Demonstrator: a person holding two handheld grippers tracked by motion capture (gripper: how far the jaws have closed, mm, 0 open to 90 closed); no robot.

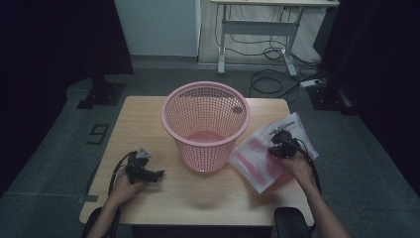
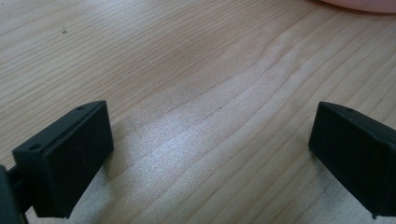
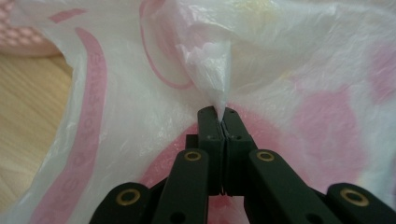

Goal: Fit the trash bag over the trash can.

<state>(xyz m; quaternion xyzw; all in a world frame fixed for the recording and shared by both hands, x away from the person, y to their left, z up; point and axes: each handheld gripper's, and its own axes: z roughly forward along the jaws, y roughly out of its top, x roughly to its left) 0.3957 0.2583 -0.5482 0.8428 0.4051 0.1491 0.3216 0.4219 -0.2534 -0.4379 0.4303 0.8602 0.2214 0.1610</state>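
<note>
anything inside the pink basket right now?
The pink basket looks empty: its bare pink bottom shows through the open top. The near inner wall is hidden by the rim. The plastic bag lies outside it, pinched by the right gripper.

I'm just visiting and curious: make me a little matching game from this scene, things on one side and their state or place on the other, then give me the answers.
Things:
1. pink basket
2. plastic bag
3. left tool
4. right tool

States or places:
A. jaws wide open, nothing between them
B. jaws shut on a pinch of thin film
C. stands upright in the middle of the table
D. white with pink print, to the right of the basket

Pairs: 1-C, 2-D, 3-A, 4-B
</note>
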